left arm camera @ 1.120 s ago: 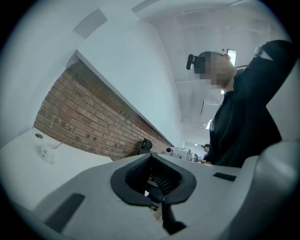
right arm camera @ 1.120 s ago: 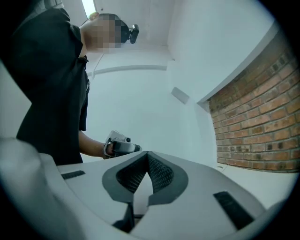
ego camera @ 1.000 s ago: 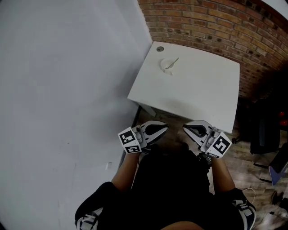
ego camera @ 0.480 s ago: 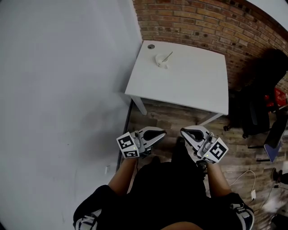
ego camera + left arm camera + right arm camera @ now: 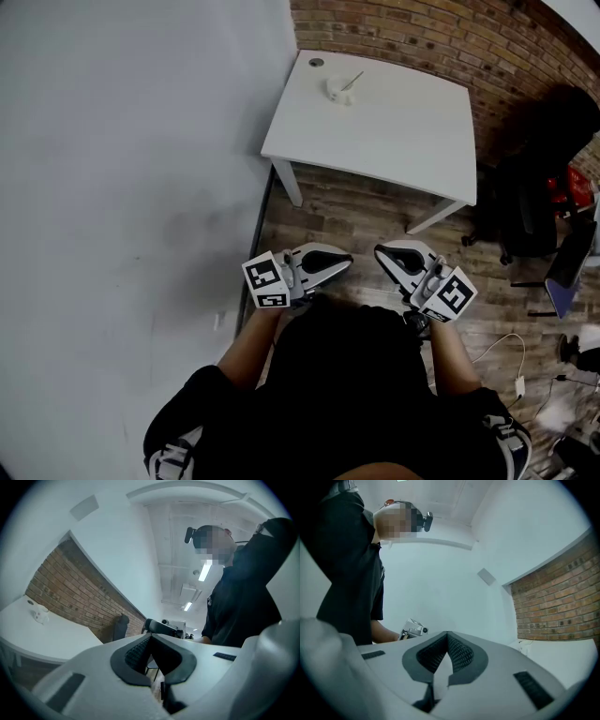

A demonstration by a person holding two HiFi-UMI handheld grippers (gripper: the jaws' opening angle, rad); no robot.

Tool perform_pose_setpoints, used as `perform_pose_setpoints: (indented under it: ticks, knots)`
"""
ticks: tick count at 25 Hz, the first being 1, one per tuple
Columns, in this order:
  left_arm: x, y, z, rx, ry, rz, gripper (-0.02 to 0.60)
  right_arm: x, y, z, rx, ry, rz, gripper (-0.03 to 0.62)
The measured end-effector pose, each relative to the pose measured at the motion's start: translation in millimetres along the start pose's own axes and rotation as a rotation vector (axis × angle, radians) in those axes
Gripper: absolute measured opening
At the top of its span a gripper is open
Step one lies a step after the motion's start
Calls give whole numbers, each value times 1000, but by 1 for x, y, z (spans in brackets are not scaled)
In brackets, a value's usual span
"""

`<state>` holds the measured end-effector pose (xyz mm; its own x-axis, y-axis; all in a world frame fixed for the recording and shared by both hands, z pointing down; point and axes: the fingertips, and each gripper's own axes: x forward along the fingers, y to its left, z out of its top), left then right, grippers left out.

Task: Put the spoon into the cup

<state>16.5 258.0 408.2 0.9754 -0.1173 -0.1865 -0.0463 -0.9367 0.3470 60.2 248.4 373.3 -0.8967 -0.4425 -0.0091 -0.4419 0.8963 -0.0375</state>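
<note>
A small white cup [image 5: 337, 90] stands near the far left corner of the white table [image 5: 412, 122]. The spoon [image 5: 352, 81] leans in it with its handle sticking up to the right. In the left gripper view the cup [image 5: 40, 616] shows small at the far left on the table. Both grippers hang close to my body, well short of the table and over the wooden floor. My left gripper [image 5: 343, 263] [image 5: 150, 637] is shut and holds nothing. My right gripper [image 5: 382, 255] [image 5: 447, 638] is shut and empty too.
A white wall [image 5: 122, 187] runs along the left and a brick wall [image 5: 422, 37] stands behind the table. A black chair [image 5: 530, 202] and other gear sit at the right. A white cable [image 5: 511, 370] lies on the wood floor [image 5: 366, 220].
The table with the cup has slid up and away in the head view as I back off from it. Both grippers stay shut by my body.
</note>
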Motion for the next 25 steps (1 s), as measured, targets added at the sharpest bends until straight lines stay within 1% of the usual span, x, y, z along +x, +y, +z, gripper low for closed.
perform_pose_setpoints:
  ticks: [4,6,8,9,12,14,18,21,25]
  knots:
    - [-1,2,18,43,7,58,15,7,-4,25,-64,-38,62,6]
    - [5,-3,16,42,14,69,15,-2,1,25,-84,-19,81,6]
    - [17,-7,4,35,32,76,15,-20,1,15,-73,13,73,6]
    - [25,-9,0,36,39,77,15,-31,-2,13,-65,10,63,6]
    - [49,-21,4,55,43,70,15,-64,-15,19,-53,-12,14,5]
    - [62,-26,7,66,52,67,15,-80,-21,27,-70,-20,-1,6]
    - [84,-33,2,63,76,52,15,-99,-22,31,-90,-11,14,6]
    - [99,-42,-2,58,64,42,15,-112,-17,23,-75,-10,18,6]
    - [110,-51,-15,51,75,42,15,-126,-12,12,-61,4,20,6]
